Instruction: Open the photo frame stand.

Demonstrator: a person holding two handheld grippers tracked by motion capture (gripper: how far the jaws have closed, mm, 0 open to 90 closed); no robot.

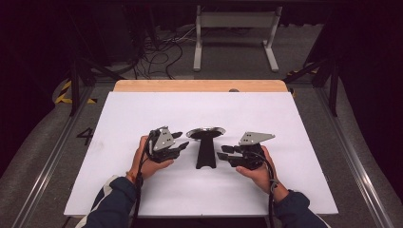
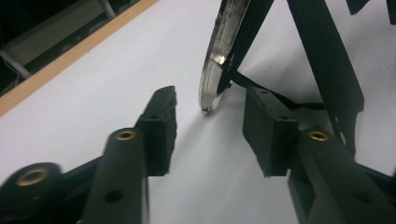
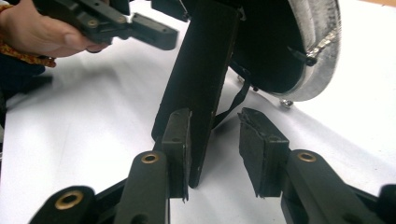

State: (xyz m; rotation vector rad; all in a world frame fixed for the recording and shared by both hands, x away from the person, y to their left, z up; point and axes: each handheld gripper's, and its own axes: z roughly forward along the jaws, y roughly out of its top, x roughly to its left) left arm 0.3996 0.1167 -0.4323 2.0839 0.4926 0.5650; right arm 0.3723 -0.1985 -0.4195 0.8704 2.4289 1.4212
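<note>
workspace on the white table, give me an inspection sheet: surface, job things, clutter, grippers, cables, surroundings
surface: white sheet over a table with a bare wooden far edge.
job's things: black stand with a silver-rimmed round disc at its far end, resting mid-table between the grippers.
clutter: nothing seen.
grippers: left gripper open, disc rim ahead between its jaws, not pressed; right gripper with the stand's flat black leg between its jaws against one pad, other pad clear.
cables: one trails from each gripper toward the person; loose black cables lie on the floor behind.
surroundings: dark room, white frame legs beyond the table, yellow-black floor tape.
</note>
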